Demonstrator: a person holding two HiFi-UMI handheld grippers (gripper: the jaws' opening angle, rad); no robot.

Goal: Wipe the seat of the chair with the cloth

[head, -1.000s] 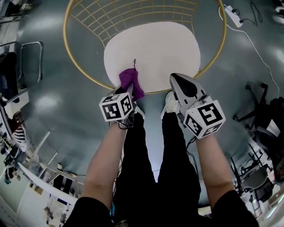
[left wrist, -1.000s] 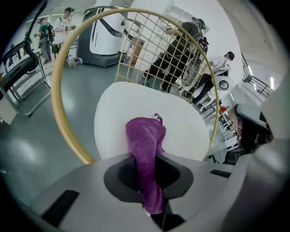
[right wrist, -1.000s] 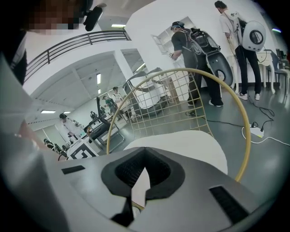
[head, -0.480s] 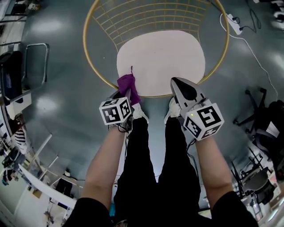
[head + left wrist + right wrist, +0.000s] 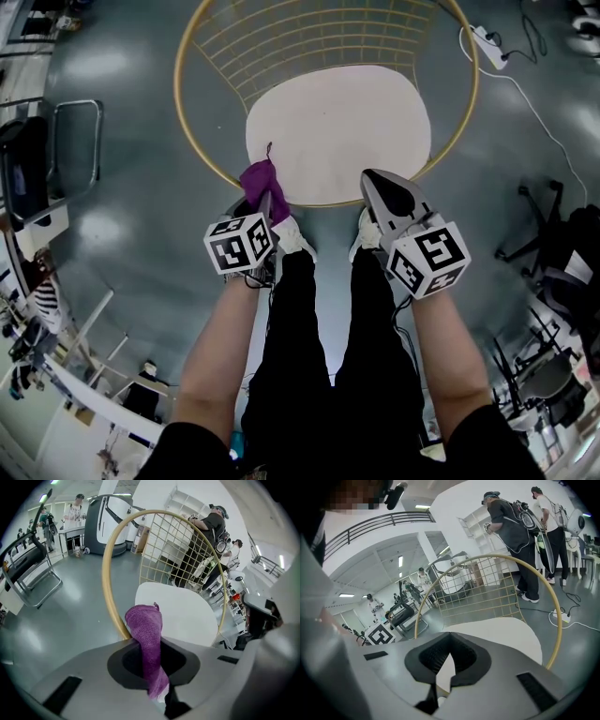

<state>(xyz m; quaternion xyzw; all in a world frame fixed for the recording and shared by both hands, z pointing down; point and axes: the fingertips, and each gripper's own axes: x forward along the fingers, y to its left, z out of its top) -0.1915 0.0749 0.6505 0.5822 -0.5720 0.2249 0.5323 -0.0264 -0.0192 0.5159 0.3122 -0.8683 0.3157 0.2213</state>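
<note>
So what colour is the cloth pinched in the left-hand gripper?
Purple, a plain solid shade. The cloth shows best in the left gripper view.

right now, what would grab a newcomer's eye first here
The purple cloth pinched in the left tool, at the near left edge of the round white seat. Then the big gold hoop ringing that seat, and the right tool, shut and empty, at its near edge.
</note>
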